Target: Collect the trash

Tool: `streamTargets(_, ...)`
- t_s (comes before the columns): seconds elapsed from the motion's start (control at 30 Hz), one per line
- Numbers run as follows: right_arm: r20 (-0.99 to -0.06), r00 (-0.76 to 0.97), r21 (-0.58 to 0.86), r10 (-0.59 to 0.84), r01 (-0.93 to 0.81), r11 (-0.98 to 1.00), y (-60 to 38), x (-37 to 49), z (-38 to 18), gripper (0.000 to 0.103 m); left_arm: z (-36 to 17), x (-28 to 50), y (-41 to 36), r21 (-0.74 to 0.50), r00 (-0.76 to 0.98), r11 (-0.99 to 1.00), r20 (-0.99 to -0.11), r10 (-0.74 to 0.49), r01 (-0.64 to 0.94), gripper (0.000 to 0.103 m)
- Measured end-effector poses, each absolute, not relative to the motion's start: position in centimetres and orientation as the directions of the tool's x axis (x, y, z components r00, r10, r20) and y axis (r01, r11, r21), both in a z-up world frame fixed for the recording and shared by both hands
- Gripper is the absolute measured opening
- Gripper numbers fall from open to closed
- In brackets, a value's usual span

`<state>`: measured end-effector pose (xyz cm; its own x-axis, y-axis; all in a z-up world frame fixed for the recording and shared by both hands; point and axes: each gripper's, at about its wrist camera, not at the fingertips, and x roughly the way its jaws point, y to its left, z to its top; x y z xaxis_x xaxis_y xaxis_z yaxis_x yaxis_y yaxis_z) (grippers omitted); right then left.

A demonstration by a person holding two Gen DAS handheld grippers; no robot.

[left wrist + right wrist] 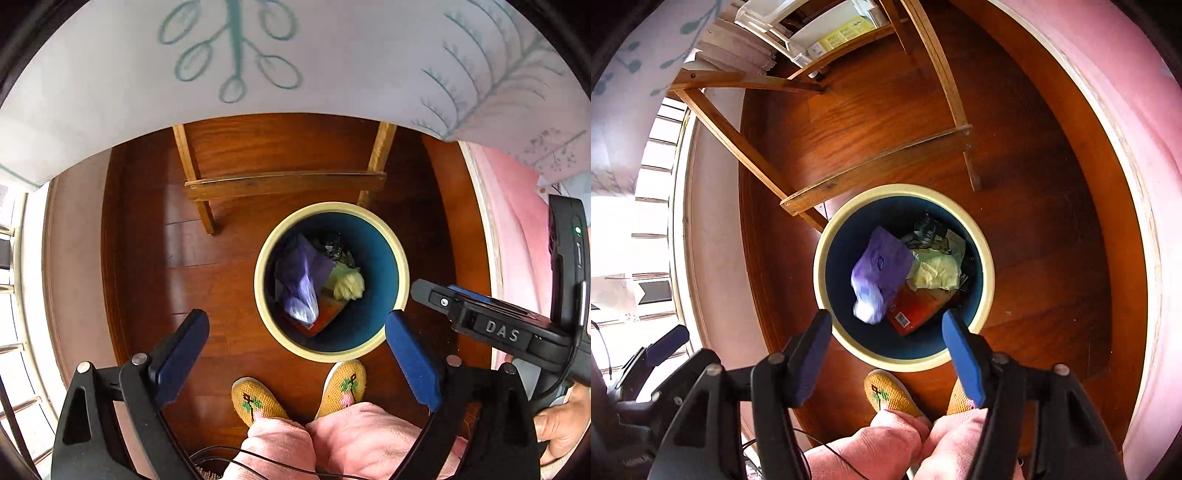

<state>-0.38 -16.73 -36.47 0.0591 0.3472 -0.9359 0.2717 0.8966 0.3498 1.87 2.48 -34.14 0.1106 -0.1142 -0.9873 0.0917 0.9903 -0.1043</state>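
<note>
Both tongs stand spread with nothing between their blue pads: from my seat, the left gripper [295,354] hangs over the floor, and the right gripper [886,354] does the same, its pads framing the near rim of the bin.

Trash lies inside the round bin [988,258], which has a cream rim and dark blue walls. On the heap, a crumpled purple plastic bag [877,275] sits at nine o'clock, its pale lower end blurred. A pale yellow wad [936,273] sits at three o'clock just beside it. An orange-red packet [916,310] with a barcode lies at six o'clock, partly under the other two. A dark printed wrapper [929,229] at twelve o'clock is too shadowed for me to read. In the left view the bin [402,273] sits under the right pad, and the same purple bag [301,280] looks smeared.

Beyond the bin, at six o'clock, are two yellow knitted slippers [255,400] and pink trouser legs [369,439], cut off by the frame. A wooden frame [284,184] stands on the wood floor [147,258] at twelve o'clock, its top hidden by a white patterned cloth [332,66]. At the lower right edge of the left view, a hand [561,428] grips the other tool's handle.
</note>
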Motion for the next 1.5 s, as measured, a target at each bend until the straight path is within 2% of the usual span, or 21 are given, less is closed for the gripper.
streamTargets(0.17,-0.939,0.09,0.343,0.331,0.242,0.908,-16.6,-0.5,-35.5,0.068,-32.6,2.1,3.4,-0.102,0.127,0.994,-0.986,-0.107,0.05,0.095)
streamTargets(0.47,-0.93,0.141,0.365,0.34,0.222,0.904,-16.4,-1.1,-30.2,0.068,-26.8,1.2,3.8,-0.12,0.149,0.992,-0.981,-0.123,0.025,0.095)
streamTargets(0.87,-0.912,0.204,0.396,0.356,0.21,0.894,-17.6,-2.3,-20.3,0.069,-15.5,-0.8,2.3,-0.109,0.225,0.992,-0.967,-0.119,0.056,0.095)
streamTargets(1.23,-0.907,0.246,0.372,0.341,0.091,0.924,-16.5,-3.4,-10.6,0.069,-6.3,-3.0,3.3,-0.071,0.305,0.995,-0.948,-0.089,0.069,0.095)
streamTargets(1.37,-0.899,0.279,0.366,0.337,0.059,0.929,-16.1,-3.7,-7.1,0.074,-3.7,-3.6,4.1,-0.058,0.351,0.997,-0.934,-0.071,0.047,0.095)
streamTargets(1.5,-0.884,0.342,0.354,0.319,0.045,0.934,-15.9,-3.9,-3.5,0.074,-0.9,-4.2,4.3,-0.037,0.422,0.999,-0.905,-0.045,0.028,0.095)
